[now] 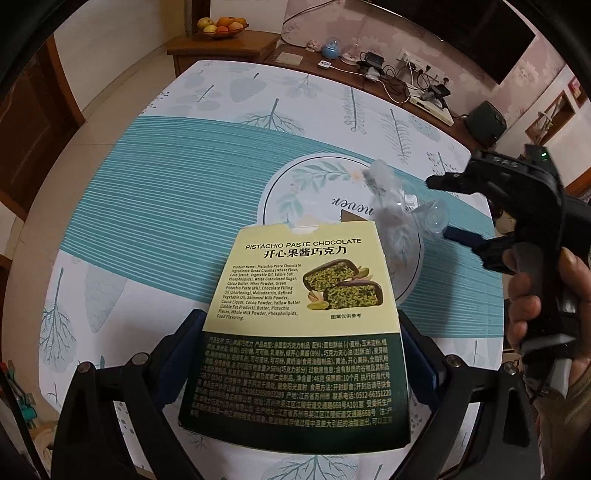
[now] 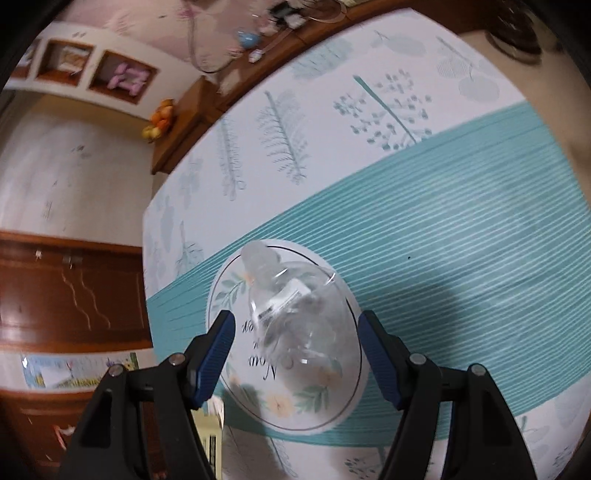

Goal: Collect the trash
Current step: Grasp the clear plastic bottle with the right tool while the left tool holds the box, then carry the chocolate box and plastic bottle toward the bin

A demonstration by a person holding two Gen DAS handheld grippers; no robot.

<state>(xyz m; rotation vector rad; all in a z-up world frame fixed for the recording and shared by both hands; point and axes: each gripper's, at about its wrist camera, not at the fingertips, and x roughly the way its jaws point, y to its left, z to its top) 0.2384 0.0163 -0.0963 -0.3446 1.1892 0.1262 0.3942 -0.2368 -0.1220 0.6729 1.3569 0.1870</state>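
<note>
My left gripper [image 1: 299, 354] is shut on a pistachio chocolate box [image 1: 306, 325], cream above and dark green below, held above the table. A clear crumpled plastic wrapper [image 1: 399, 214] hangs just past the box's top right corner. In the right wrist view the wrapper [image 2: 295, 310] sits between the blue pads of my right gripper [image 2: 295, 354]. The jaws stand wide and I cannot tell whether the pads touch it. The right gripper [image 1: 458, 210] also shows in the left wrist view, with the hand holding it. A corner of the box [image 2: 210, 432] shows at lower left.
A table with a teal-and-white leaf tablecloth [image 1: 166, 192] fills both views. Behind it stands a wooden sideboard [image 1: 295, 55] with chargers, cables and trinkets, and a fruit bowl [image 1: 221, 27] on a side cabinet. A dark speaker [image 1: 485, 122] sits at the far right.
</note>
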